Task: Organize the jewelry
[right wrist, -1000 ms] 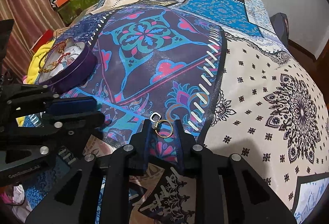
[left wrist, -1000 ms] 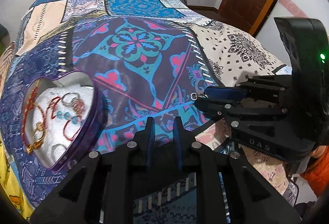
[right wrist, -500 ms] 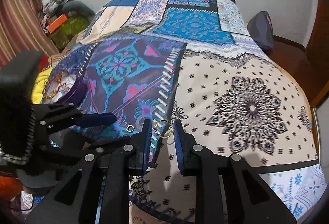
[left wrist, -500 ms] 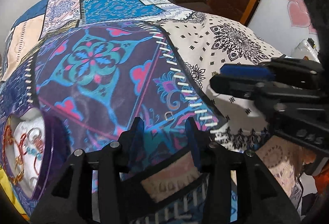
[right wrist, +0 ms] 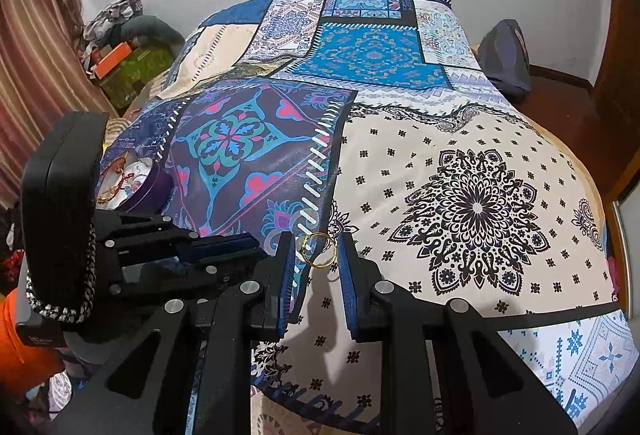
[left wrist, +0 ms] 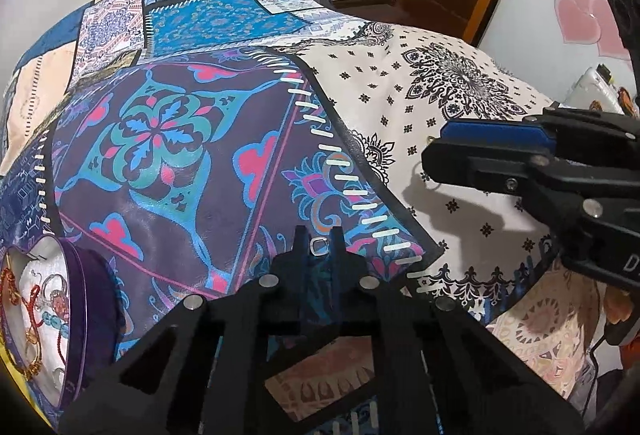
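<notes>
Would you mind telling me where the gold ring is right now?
In the right wrist view, the gold ring sits between the right gripper fingers, above the bedspread.

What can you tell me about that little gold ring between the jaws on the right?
The thin gold wire ring, a plain open hoop of shiny metal with a small bright knot on its left edge, sits between the right gripper jaws, raised above the patchwork bedspread. Whether the jaws actually pinch it cannot be told.
</notes>
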